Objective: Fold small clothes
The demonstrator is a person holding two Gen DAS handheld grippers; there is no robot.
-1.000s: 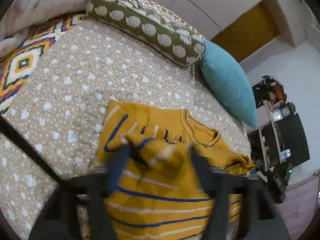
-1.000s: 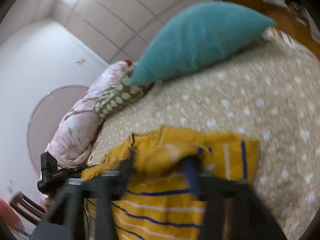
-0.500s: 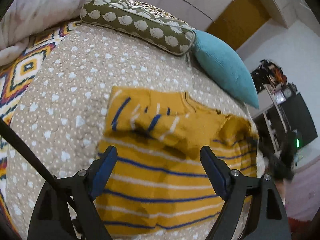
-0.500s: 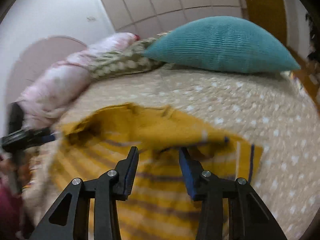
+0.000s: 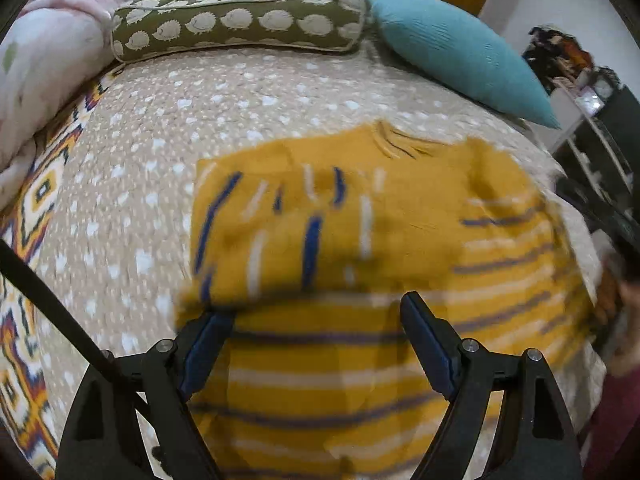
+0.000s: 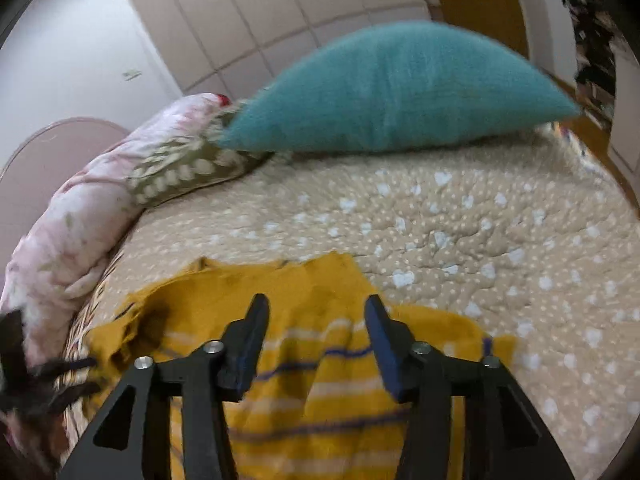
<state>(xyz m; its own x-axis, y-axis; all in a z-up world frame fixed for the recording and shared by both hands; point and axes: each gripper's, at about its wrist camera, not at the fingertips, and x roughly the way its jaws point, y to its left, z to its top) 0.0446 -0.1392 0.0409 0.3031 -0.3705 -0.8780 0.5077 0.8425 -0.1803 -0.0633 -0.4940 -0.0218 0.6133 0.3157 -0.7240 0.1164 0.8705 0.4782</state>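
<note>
One bed point(image 5: 132, 184) with a beige white-dotted quilt carries everything. Far along it lie a teal cushion point(image 6: 396, 92) and an olive patterned bolster point(image 5: 240, 20). Near, a mustard striped knit top point(image 5: 360, 240) lies flat, sleeve folded across. Left claw point(image 5: 316, 320) gapes wide, released; right claw point(image 6: 316, 316), just reopening, hovers empty above it.

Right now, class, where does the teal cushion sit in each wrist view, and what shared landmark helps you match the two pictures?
Left wrist view: the teal cushion lies at upper right, beside the end of the olive bolster.
Right wrist view: the teal cushion fills the upper centre, behind the dotted quilt.
Shared landmark: the yellow striped sweater lying in front of each tool.
</note>
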